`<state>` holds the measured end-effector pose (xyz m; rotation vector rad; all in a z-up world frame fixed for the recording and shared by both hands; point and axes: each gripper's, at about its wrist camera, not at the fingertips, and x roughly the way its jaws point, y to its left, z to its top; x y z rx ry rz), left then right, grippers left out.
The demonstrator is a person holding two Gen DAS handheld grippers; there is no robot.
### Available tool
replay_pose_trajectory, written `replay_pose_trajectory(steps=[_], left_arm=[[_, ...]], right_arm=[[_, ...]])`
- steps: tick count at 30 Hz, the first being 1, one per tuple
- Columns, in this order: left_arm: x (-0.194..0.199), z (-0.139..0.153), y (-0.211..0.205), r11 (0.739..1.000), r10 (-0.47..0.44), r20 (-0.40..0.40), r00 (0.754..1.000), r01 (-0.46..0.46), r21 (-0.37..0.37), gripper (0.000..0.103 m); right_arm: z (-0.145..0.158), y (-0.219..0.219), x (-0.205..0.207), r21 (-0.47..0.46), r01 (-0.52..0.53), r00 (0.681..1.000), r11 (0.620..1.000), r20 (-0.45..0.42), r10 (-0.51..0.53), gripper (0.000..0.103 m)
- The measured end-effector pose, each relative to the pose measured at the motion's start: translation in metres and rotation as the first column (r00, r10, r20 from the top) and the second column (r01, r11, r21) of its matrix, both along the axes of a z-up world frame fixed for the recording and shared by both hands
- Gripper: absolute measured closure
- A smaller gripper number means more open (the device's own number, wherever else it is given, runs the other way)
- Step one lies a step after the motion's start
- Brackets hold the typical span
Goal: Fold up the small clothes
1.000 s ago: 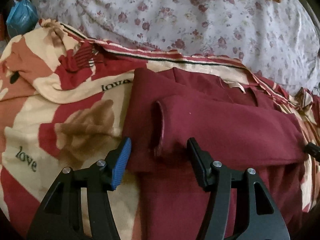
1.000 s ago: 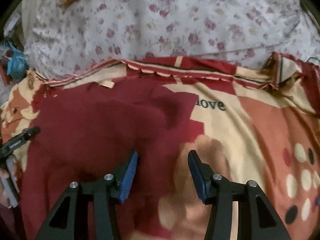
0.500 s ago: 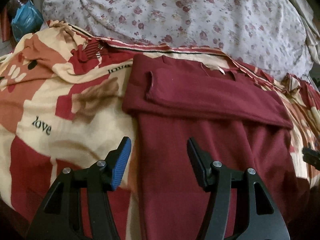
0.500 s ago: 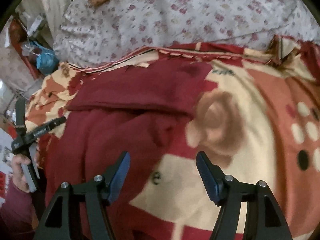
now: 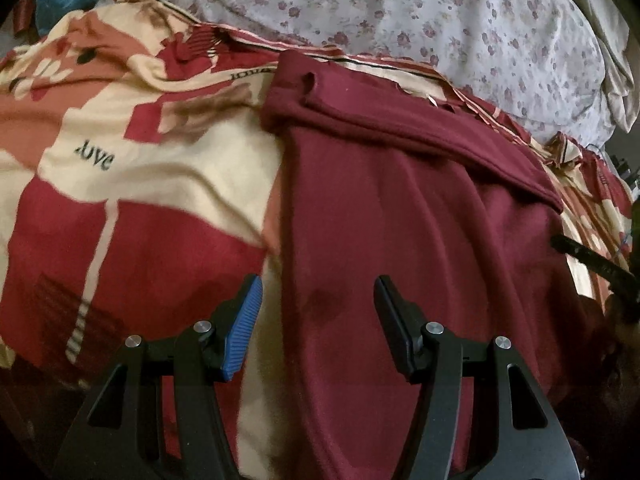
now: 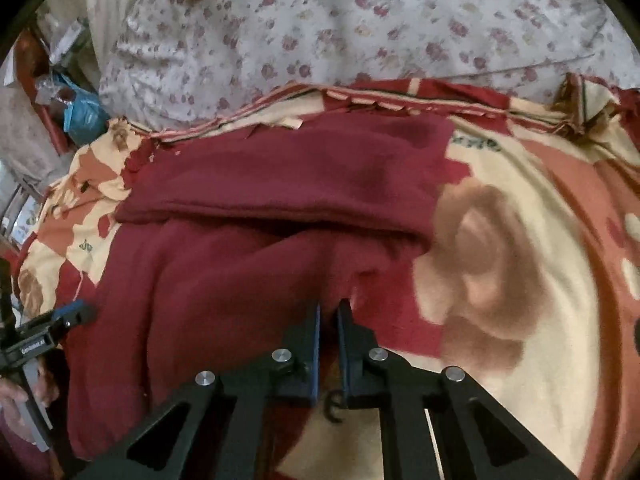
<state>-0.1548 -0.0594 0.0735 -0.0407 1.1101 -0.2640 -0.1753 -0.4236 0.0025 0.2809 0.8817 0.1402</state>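
Maroon garment [image 5: 400,208] is spread on patterned blanket [image 5: 120,184], sleeves folded across top. Right gripper [image 6: 329,310] is clamped on garment's right edge. Left gripper [image 5: 318,304] is held wide apart above garment's left edge, nothing gripped.

Dim indoor light, brighter toward the top on the floral sheet [image 5: 400,20], fading to deep shadow at the lower corners. Heavy fisheye bending, black vignette at the rims. Motion blur smears the patterned blanket [image 6: 500,240] in the right view; lettering soft in the left.
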Motion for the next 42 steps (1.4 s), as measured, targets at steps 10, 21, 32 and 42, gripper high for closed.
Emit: replay_pose_trajectory(steps=[10,21,32,42], left_arm=[[-0.030,0.000,0.014,0.995,-0.014,-0.085,0.996,0.005,-0.102,0.045],[-0.070,-0.008,0.007,0.990,-0.093,-0.172,0.981,0.074,-0.117,0.045],[-0.080,-0.026,0.001,0.992,-0.090,-0.211,0.973,0.070,-0.103,0.040],[-0.088,-0.041,-0.009,0.993,-0.111,-0.293,0.950,0.097,-0.063,0.025]], right_arm=[[0.014,-0.044,-0.036,0.044,0.020,1.000,0.999,-0.004,-0.020,0.101],[0.030,-0.008,-0.125,0.042,-0.295,0.956,0.955,0.002,0.295,0.036],[-0.008,0.032,-0.128,0.048,-0.431,0.902,0.901,-0.021,0.432,0.036],[-0.021,0.044,-0.134,0.067,-0.516,0.852,0.854,-0.061,0.520,0.036]])
